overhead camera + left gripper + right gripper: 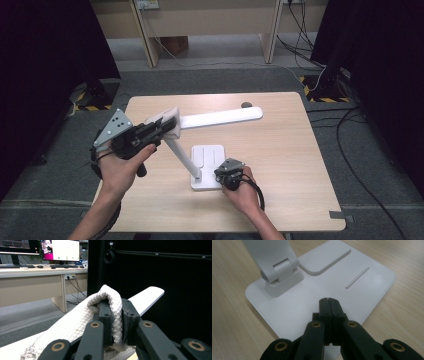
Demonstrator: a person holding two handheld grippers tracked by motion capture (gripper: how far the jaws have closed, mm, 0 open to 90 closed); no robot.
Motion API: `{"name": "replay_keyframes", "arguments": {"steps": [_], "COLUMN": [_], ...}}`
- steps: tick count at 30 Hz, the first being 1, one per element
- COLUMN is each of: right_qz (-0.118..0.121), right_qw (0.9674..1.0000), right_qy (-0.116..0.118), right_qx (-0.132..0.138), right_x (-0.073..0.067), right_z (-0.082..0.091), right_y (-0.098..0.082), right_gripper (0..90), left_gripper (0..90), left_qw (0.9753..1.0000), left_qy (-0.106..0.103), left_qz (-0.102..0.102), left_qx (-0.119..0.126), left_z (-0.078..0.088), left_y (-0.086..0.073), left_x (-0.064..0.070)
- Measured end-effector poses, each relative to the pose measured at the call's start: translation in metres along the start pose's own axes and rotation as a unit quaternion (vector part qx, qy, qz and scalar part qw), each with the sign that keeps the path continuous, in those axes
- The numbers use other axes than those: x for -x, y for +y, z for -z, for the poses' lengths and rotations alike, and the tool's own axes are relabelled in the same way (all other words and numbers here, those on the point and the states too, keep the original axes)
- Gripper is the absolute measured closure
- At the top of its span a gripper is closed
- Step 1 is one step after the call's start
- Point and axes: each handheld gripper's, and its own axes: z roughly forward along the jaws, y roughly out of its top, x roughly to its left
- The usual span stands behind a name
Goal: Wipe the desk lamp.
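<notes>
A white desk lamp stands on the wooden table (280, 150). Its flat base (209, 155) lies near the front middle. A slanted arm (181, 156) rises from the base to a long head (225, 117) that points right. My left gripper (167, 126) is shut on a white quilted cloth (171, 119) at the head's left end. In the left gripper view the cloth (75, 325) is folded over between the jaws of the left gripper (116, 312), with the lamp head (147, 298) behind. My right gripper (223, 176) is shut, with its tips (329, 300) on the lamp base (367, 287) near the arm hinge (279, 277).
A small dark object (246, 105) lies at the table's far edge. Black curtains stand on both sides of the table. Cables (350, 125) run over the floor at the right, and light wooden desks (150, 35) stand beyond.
</notes>
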Motion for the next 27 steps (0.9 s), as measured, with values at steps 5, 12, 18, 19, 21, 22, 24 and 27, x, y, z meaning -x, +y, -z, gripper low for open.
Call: {"name": "replay_keyframes", "arguments": {"steps": [5, 12, 18, 19, 21, 22, 24, 27], "right_qz": [0.000, 0.000, 0.001, 0.000, -0.001, 0.000, 0.000, 0.000], "right_qw": [1.0000, 1.0000, 1.0000, 1.0000, 1.0000, 1.0000, 1.0000, 1.0000], "right_qy": [-0.001, -0.001, -0.001, 0.000, 0.000, 0.000, 0.000, 0.000], "right_qx": [0.000, 0.001, 0.002, 0.003, 0.003, 0.003, 0.003, 0.002], "right_x": [0.000, 0.000, 0.000, 0.000, 0.000, 0.000, 0.000, 0.000], "right_z": [0.000, 0.000, 0.000, 0.000, 0.000, 0.000, 0.000, 0.000], "right_y": [0.000, -0.001, -0.001, -0.001, -0.001, -0.001, -0.001, -0.001], "right_gripper": [90.0, 90.0, 90.0, 90.0, 90.0, 90.0, 90.0, 90.0], "left_gripper": [80.4, 80.5, 80.5, 80.5, 80.5, 80.5, 80.5, 80.5], "left_qw": [1.0000, 0.9999, 0.9999, 0.9999, 0.9999, 0.9999, 0.9998, 0.9998], "left_qy": [-0.006, -0.010, -0.011, -0.012, -0.013, -0.012, -0.013, -0.014], "left_qz": [-0.005, -0.005, -0.009, -0.009, -0.009, -0.009, -0.010, -0.011], "left_qx": [-0.004, -0.006, -0.008, -0.008, -0.007, -0.008, -0.008, -0.009], "left_z": [-0.005, -0.013, -0.016, -0.017, -0.019, -0.019, -0.020, -0.023], "left_y": [0.000, 0.001, 0.001, 0.001, 0.001, 0.001, 0.001, 0.002], "left_x": [0.005, 0.010, 0.013, 0.014, 0.015, 0.015, 0.016, 0.018]}}
